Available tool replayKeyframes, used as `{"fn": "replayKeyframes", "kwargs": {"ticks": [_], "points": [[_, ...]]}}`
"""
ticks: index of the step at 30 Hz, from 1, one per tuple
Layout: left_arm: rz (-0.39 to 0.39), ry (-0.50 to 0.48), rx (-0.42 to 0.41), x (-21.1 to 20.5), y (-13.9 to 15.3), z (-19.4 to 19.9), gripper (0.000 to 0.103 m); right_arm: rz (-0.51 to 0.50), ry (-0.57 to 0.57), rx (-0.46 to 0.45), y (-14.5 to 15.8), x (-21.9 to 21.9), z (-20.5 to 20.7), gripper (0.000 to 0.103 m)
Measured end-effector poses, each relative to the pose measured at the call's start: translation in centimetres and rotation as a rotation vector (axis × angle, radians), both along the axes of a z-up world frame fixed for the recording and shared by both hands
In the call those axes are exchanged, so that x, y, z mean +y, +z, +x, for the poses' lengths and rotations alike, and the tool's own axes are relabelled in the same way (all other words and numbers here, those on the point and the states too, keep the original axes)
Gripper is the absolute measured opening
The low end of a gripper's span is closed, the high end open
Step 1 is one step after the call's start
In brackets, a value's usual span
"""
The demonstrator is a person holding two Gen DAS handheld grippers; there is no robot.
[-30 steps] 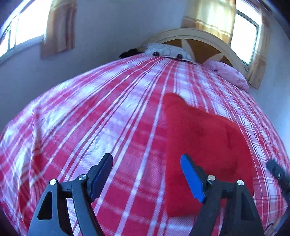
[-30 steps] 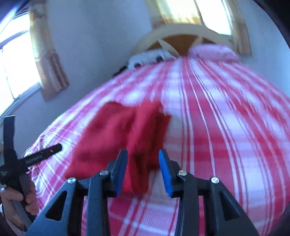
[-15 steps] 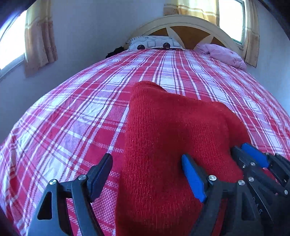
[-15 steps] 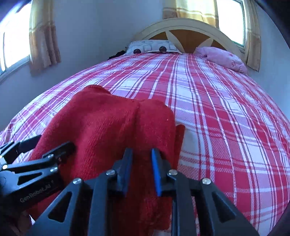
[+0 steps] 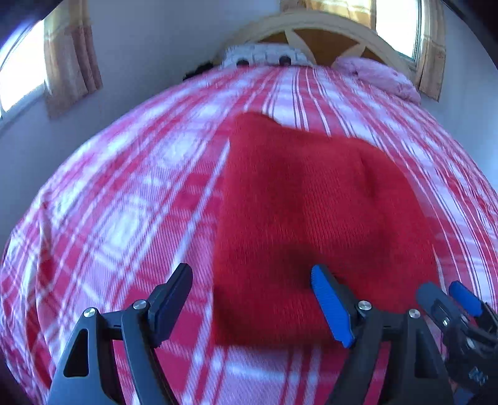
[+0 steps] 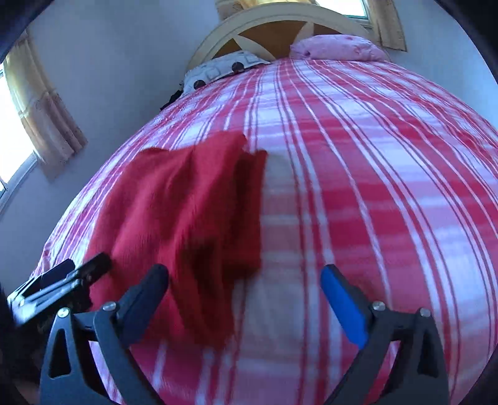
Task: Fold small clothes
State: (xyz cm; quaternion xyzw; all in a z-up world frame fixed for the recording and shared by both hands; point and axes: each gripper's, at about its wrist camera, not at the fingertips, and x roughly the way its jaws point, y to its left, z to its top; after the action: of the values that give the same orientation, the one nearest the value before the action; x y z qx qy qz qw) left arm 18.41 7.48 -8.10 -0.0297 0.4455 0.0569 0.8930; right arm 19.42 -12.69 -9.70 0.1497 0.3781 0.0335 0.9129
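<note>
Left gripper (image 5: 252, 303): nearest in the left wrist view, fingers spread wide and holding nothing; its blue right finger sits over the near edge of the garment, its dark left finger over bare bedspread.

Right gripper (image 6: 244, 300): fingers also spread wide and empty, straddling the garment's near right corner.

Red knit garment (image 5: 311, 218): lies on the plaid bedspread (image 5: 124, 218) toward the foot edge of the bed, between the 2 grippers; it looks like a small sweater already doubled once, with an extra flap showing along its right side in the right wrist view. The weave is blurred, so I cannot tell how many layers there are.

Step in hand: judging by both open grippers, a fold has been laid down and the next grasp is being lined up.

Doing it well: take the 2 near corners together, pinching every layer, then lift evenly and carry them toward the headboard so the far edges meet; tuck the loose right flap first, or it will poke out.

Risk: thick knit may slip from a shallow pinch, and the bedspread could be caught underneath.

Farther off: patterned pillow (image 6: 224, 68) and pink pillow (image 6: 339, 46) at the head edge, against the arched headboard (image 6: 274, 18).
</note>
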Motion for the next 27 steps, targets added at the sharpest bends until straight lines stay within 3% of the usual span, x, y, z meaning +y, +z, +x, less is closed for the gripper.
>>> {"fn": "replayKeyframes", "kwargs": {"ticks": [5, 11, 14, 19, 23, 27], "points": [[-0.032, -0.006, -0.018, -0.7, 0.6, -3.6, 0.079, 0.014, -0.011, 0.008, 0.8, -0.3, -4.0, 0.1], [-0.081, -0.015, -0.063, -1.2, 1.8, -7.5, 0.079, 0.01, -0.036, -0.053, 2.8, -0.5, -7.5, 0.1], [-0.142, -0.031, -0.078, -1.0, 1.9, -9.3, 0.079, 0.014, -0.034, -0.094, 3.7, -0.1, -9.3, 0.102], [-0.173, -0.086, -0.074, -1.6, 1.8, -11.8, 0.079, -0.047, -0.038, -0.132, 4.6, 1.1, -11.6, 0.103], [-0.142, -0.123, -0.125, -2.2, 3.1, -13.7, 0.092, -0.061, -0.027, -0.143, 5.2, 1.8, -12.9, 0.103], [-0.143, -0.136, -0.206, -1.7, 5.8, -15.2, 0.096, -0.082, -0.025, -0.209, 7.1, 2.3, -14.7, 0.103]]}}
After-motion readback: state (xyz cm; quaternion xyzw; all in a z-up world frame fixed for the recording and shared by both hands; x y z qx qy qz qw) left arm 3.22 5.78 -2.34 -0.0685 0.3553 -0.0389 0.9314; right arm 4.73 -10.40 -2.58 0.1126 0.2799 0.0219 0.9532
